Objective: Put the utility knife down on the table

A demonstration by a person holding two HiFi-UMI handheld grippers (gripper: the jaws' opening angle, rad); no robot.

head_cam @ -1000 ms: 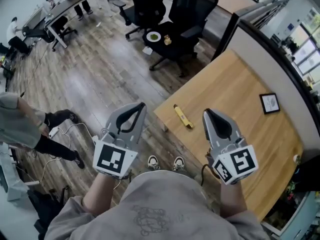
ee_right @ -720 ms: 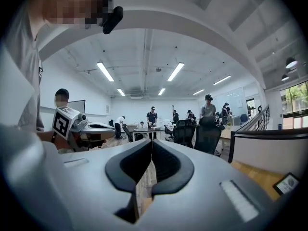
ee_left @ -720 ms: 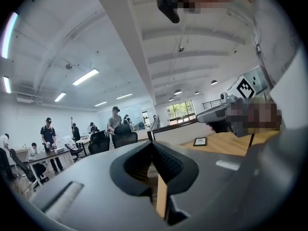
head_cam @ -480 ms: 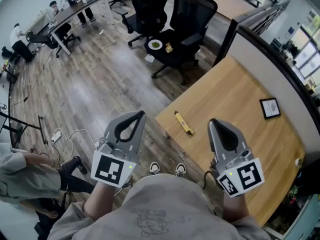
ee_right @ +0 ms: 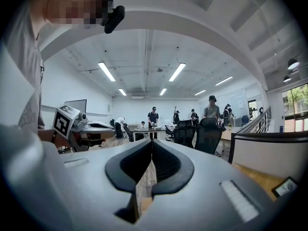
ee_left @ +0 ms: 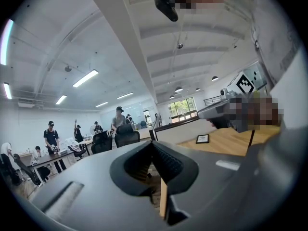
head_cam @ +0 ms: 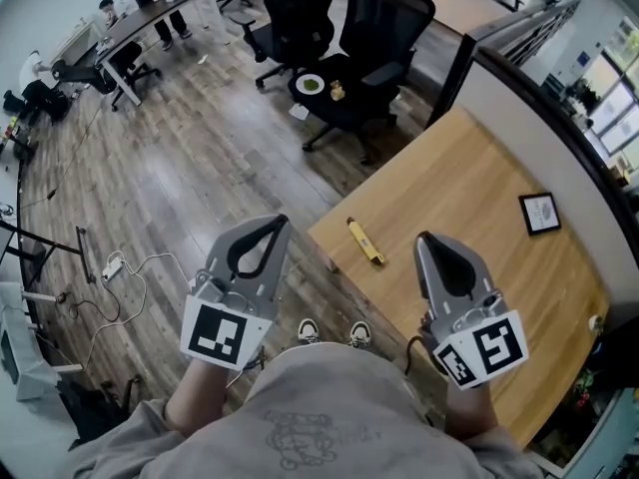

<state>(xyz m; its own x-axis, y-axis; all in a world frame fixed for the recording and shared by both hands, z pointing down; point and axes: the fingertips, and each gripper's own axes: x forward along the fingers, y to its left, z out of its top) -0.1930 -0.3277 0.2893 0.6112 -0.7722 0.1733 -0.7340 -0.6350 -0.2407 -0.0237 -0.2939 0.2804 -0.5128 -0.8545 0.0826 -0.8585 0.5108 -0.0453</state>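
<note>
The yellow utility knife lies flat on the wooden table near its left corner, touched by neither gripper. My left gripper hangs over the floor to the knife's left, its jaws shut with nothing between them. My right gripper hovers above the table's near edge, just right of the knife, shut and empty too. In the left gripper view the left gripper points level into the room; in the right gripper view the right gripper does the same.
A small black-framed picture lies on the table's far right. Two black office chairs stand beyond the table, one seat carrying a plate. Cables trail on the wood floor at left. A partition borders the table's far side.
A person crouching at the left of the floor has left the head view. The right gripper rose a little from the knife; the knife stays on the table.
</note>
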